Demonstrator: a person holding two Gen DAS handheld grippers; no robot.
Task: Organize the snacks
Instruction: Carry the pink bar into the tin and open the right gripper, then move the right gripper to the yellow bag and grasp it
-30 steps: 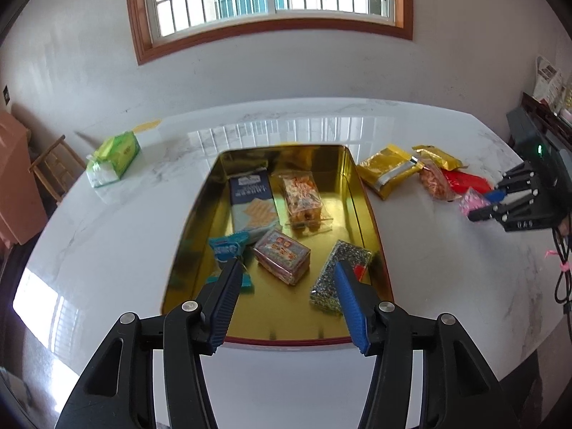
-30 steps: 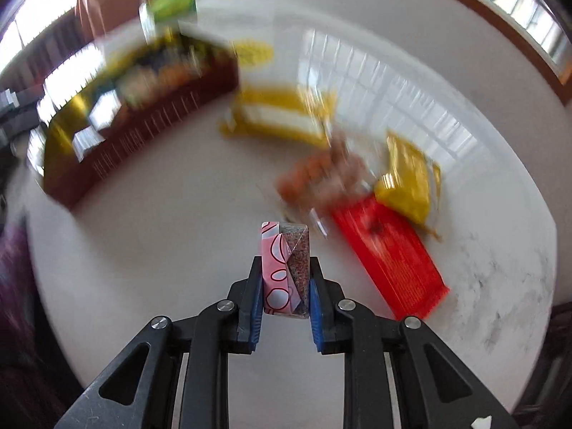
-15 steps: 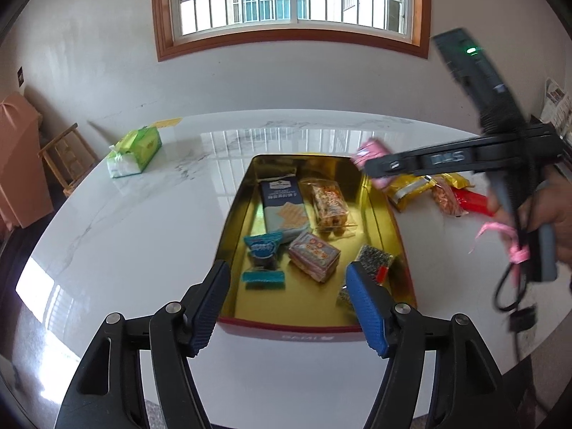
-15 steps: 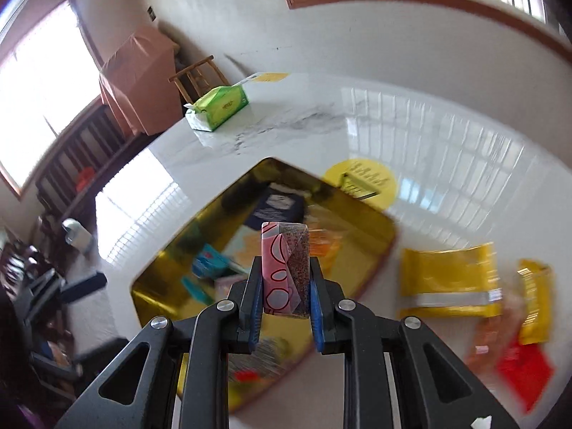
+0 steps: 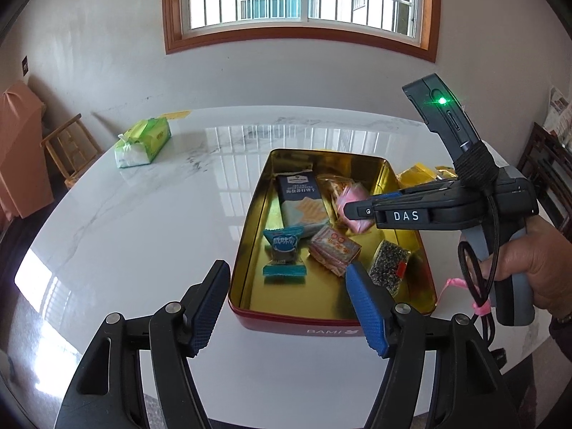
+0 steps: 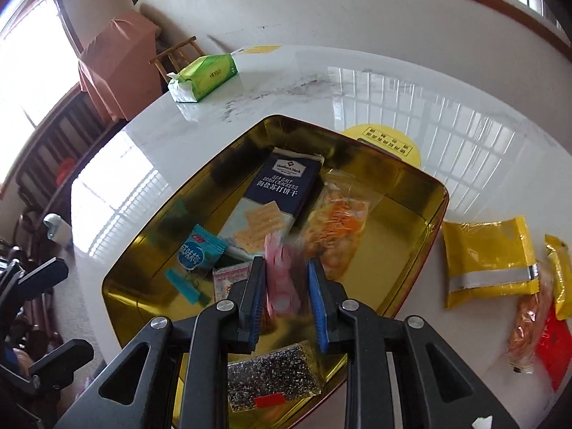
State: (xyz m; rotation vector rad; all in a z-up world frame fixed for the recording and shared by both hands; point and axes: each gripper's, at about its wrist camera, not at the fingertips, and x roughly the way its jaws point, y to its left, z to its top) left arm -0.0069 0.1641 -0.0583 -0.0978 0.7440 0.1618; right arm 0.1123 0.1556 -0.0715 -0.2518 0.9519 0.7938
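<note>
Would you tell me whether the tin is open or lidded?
Open: the tin has no lid, and its gold inside and the snacks lying there show.

One rectangular gold-lined metal tin (image 6: 434, 214) sits on the white marble table (image 5: 143, 221). Inside the tin lie six snacks: one navy soda-cracker box (image 6: 282, 187), one clear bag of orange snacks (image 6: 339, 221), one blue-wrapped candy (image 5: 284, 246), one small pink-and-white printed packet (image 5: 334, 248), one dark speckled seed bar (image 5: 388, 266), and one pink packet (image 6: 282, 279), blurred. Beside the tin, on its window-lit side, lie four more packets: two yellow foil ones (image 6: 489, 254) (image 6: 561, 275), one clear orange one (image 6: 529, 325), one red one (image 6: 554, 346). Beyond the tin sits one green tissue pack (image 5: 143, 141). Two grippers (image 5: 286, 296) (image 6: 286, 286) are in view.
</note>
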